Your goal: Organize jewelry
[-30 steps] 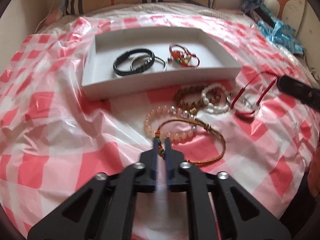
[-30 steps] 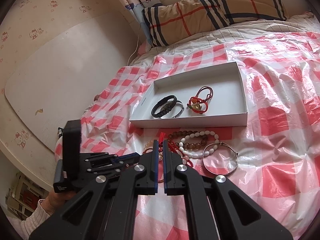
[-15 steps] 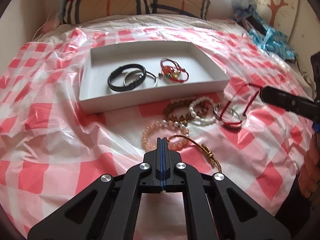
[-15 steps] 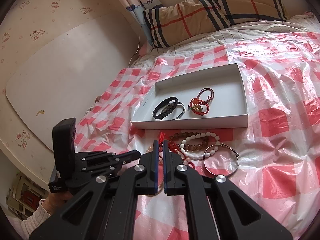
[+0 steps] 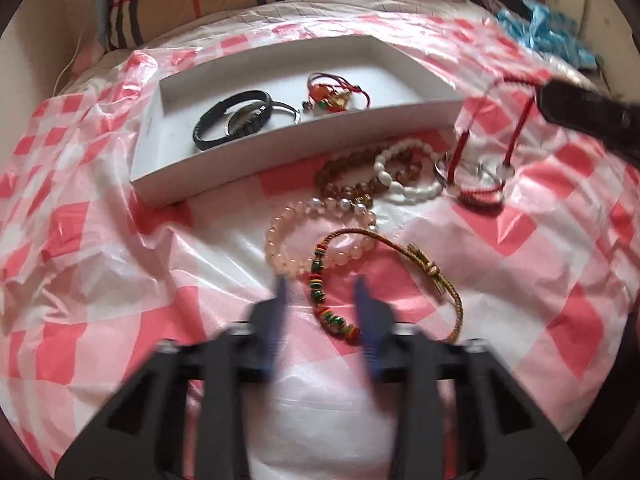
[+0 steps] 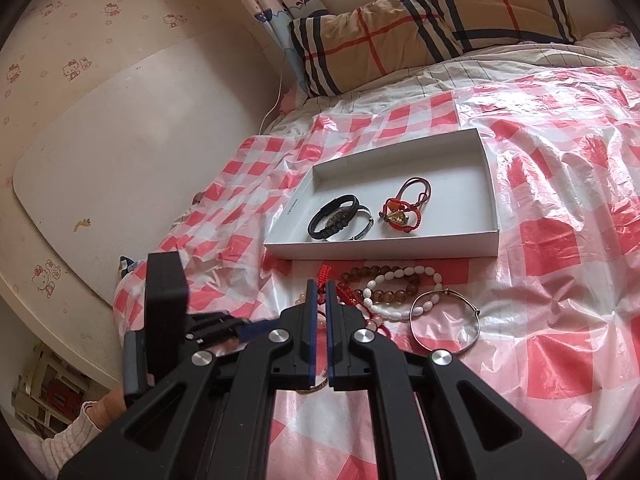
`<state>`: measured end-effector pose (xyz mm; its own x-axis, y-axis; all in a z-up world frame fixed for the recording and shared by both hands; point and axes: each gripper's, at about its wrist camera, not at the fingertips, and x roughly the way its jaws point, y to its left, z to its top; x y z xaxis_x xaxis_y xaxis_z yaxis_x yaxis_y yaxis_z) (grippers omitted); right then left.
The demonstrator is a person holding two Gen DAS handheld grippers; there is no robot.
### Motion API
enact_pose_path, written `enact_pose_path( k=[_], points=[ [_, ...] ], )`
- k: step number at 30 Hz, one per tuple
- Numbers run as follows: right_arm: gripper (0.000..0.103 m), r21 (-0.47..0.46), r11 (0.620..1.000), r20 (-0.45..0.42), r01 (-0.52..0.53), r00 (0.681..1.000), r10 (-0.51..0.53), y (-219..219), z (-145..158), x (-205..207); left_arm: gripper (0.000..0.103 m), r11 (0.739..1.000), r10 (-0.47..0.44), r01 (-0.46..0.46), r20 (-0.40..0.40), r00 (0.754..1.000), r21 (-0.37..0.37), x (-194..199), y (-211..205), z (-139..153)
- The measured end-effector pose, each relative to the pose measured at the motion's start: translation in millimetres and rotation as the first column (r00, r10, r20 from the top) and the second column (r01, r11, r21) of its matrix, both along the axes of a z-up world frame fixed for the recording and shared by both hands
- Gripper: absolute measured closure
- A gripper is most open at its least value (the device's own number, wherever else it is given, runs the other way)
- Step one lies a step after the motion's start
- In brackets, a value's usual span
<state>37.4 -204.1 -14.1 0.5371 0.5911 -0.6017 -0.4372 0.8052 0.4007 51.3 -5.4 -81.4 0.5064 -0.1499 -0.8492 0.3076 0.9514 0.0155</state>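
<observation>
A white box point(image 5: 280, 152) on the bed holds a black band point(image 5: 228, 120), a silver bangle and a red knotted bracelet point(image 5: 332, 96). In front of it lie a pink bead bracelet point(image 5: 280, 236), brown beads point(image 5: 344, 188), white beads point(image 5: 404, 196) and a gold braided bracelet point(image 5: 400, 246) with coloured beads. My left gripper point(image 5: 320, 284) is blurred and its jaws are opening. They straddle the braid's beaded part without pressing it. My right gripper point(image 5: 544, 96) point(image 6: 319, 284) is shut on a red cord bracelet point(image 5: 516, 136) whose lower end rests on the sheet.
A crinkled red-and-white checked plastic sheet point(image 6: 560, 240) covers the bed. A plaid pillow point(image 6: 420, 20) lies behind the box. A silver bangle point(image 6: 444, 320) rests by the white beads. A wall panel point(image 6: 120, 140) stands to the left, and blue fabric point(image 5: 552, 32) lies at the far right.
The left gripper's jaws, shut half a second ago, now stand apart around the braid's coloured beads, and its view has dropped closer and tilted. The right gripper still holds the red cord in place.
</observation>
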Motion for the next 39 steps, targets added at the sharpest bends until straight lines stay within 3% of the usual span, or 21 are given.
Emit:
enact_pose_path(
  k=[3,6,10,15,22,39],
  points=[
    [0.099,0.003,1.0,0.001,0.002,1.0,-0.002,0,0,0,0.098,1.0,-0.006,0.006,0.01,1.0,-0.021,-2,1,5],
    [0.099,0.012,1.0,0.006,0.002,1.0,-0.002,0,2,0,0.098,0.994,0.028,-0.024,0.03,0.999,-0.109,-1,16,17],
    [0.099,0.018,1.0,0.015,-0.002,1.0,0.002,-1,4,-1,0.098,0.979,0.064,-0.042,0.109,0.992,-0.198,-5,30,38],
    [0.099,0.029,1.0,0.041,-0.004,0.999,0.003,-2,9,-4,0.098,0.968,0.104,-0.056,0.188,0.977,-0.244,-8,35,56],
    [0.099,0.041,0.999,0.068,-0.01,0.998,0.007,-3,14,-6,0.098,0.966,0.132,-0.069,0.245,0.961,-0.249,-15,34,69],
    [0.099,0.102,0.995,0.07,0.006,0.997,-0.013,-5,25,14,0.098,0.956,0.155,-0.075,0.273,0.949,-0.282,-3,29,88]
  ],
)
